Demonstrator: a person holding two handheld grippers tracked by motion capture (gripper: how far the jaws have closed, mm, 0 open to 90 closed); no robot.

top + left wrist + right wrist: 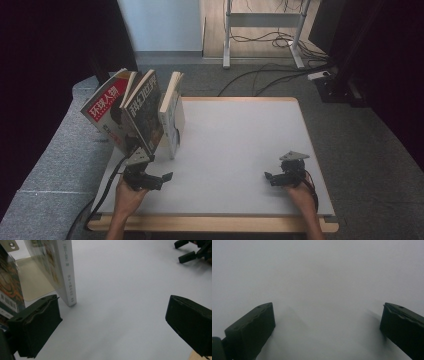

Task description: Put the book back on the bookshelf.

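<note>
High view, starting at the left: three books stand leaning along the far-left edge of the white table [240, 150] — a red-covered magazine [106, 107], a dark-covered magazine [145, 112], and a white-spined book [171, 112] rightmost. Your left gripper [159, 180] sits just near of them, jaws spread wide with nothing between. From the left gripper view, the white-spined book [66, 272] lies ahead and to the left of the left gripper [112, 322], its bottom corner just beyond the left jaw, apart from it. Its long axis runs up from the table, tilted, with the spine facing toward you. Your left hand is by far the nearer one, so any next grasp on that book looks like its job. Far across on the right, your right gripper [274, 178] rests on bare table, jaws also spread and empty, well apart from the books.
</note>
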